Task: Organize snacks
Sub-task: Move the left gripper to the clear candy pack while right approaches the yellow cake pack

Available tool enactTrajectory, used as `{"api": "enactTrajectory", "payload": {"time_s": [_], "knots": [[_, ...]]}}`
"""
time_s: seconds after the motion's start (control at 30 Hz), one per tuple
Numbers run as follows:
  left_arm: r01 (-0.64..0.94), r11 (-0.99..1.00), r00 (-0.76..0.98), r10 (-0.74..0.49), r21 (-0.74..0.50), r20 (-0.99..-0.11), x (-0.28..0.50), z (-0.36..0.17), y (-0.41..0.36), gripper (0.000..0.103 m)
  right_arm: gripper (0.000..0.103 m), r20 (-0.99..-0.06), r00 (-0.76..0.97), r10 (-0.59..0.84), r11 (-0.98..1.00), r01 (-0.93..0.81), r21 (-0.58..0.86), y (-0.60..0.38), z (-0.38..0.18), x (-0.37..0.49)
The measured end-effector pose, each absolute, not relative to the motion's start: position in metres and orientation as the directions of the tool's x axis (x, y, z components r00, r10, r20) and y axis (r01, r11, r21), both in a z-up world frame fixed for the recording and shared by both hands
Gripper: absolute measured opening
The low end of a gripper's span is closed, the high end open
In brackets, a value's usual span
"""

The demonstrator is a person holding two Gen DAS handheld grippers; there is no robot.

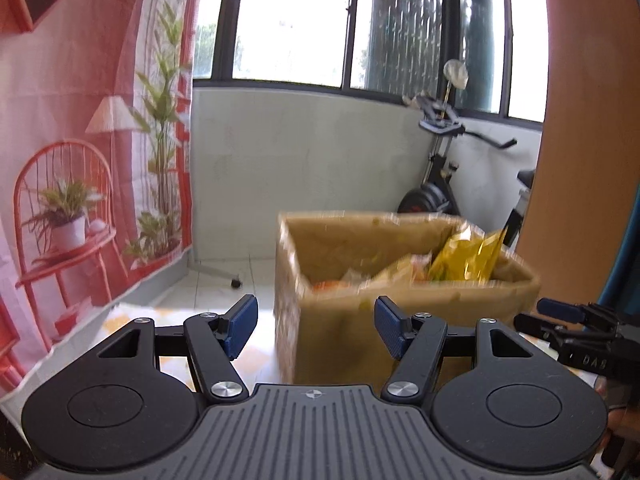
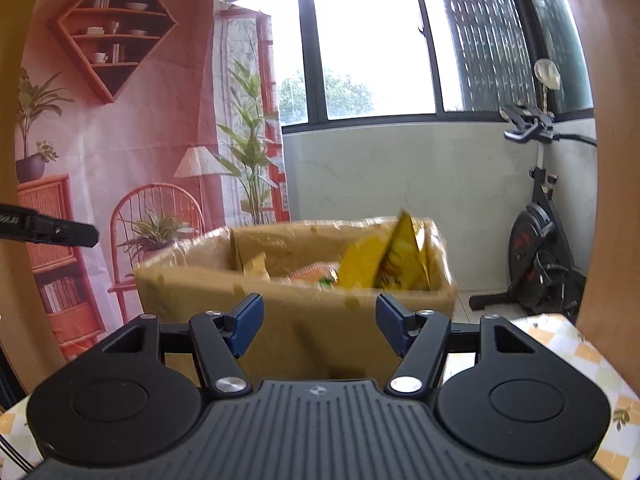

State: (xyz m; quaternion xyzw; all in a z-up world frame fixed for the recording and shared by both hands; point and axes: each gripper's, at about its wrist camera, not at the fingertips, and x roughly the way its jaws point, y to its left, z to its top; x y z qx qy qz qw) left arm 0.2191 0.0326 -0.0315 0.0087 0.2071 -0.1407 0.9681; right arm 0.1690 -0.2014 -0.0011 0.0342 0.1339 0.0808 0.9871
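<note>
Bench (image 2: 560,344) is covered with a yellow-and-white checked cloth (image 1: 132,320). One open cardboard box (image 2: 304,312) stands directly on it, holding snack packets, including a yellow bag (image 2: 384,264).

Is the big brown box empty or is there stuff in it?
Not empty. The cardboard box has snack packets inside; a yellow bag sticks up above its rim.

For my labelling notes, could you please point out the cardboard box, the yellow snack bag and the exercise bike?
cardboard box (image 2: 288,312): right wrist view, front wall.
yellow snack bag (image 2: 400,264): right wrist view, bag's front face.
exercise bike (image 2: 532,252): right wrist view, flywheel.
</note>
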Motion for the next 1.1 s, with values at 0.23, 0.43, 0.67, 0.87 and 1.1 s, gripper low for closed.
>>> {"api": "enactTrajectory", "payload": {"time_s": [0.23,0.43,0.67,0.87,1.1], "knots": [[0.252,0.966,0.835,-0.246,-0.055,-0.492,0.225,-0.07,0.049,0.067,0.065,-0.34,0.929,0.145,0.987,-0.111,0.118,-0.216,-0.037,0.166],[0.249,0.965,0.799,-0.249,-0.075,-0.547,0.231,-0.099,0.056,0.067,0.066,-0.408,0.903,0.139,0.986,-0.09,0.137,-0.22,-0.067,0.172],[0.261,0.961,0.742,-0.261,-0.093,-0.617,0.229,-0.134,0.051,0.067,0.065,-0.491,0.855,0.167,0.984,-0.117,0.132,-0.216,-0.096,0.172],[0.257,0.96,0.709,-0.263,-0.107,-0.655,0.225,-0.154,0.052,0.067,0.065,-0.592,0.787,0.173,0.984,-0.162,0.072,-0.215,-0.121,0.162],[0.245,0.961,0.679,-0.266,-0.131,-0.684,0.224,-0.168,0.05,0.067,0.065,-0.664,0.725,0.181,0.973,-0.232,0.011,-0.218,-0.137,0.153]]}}
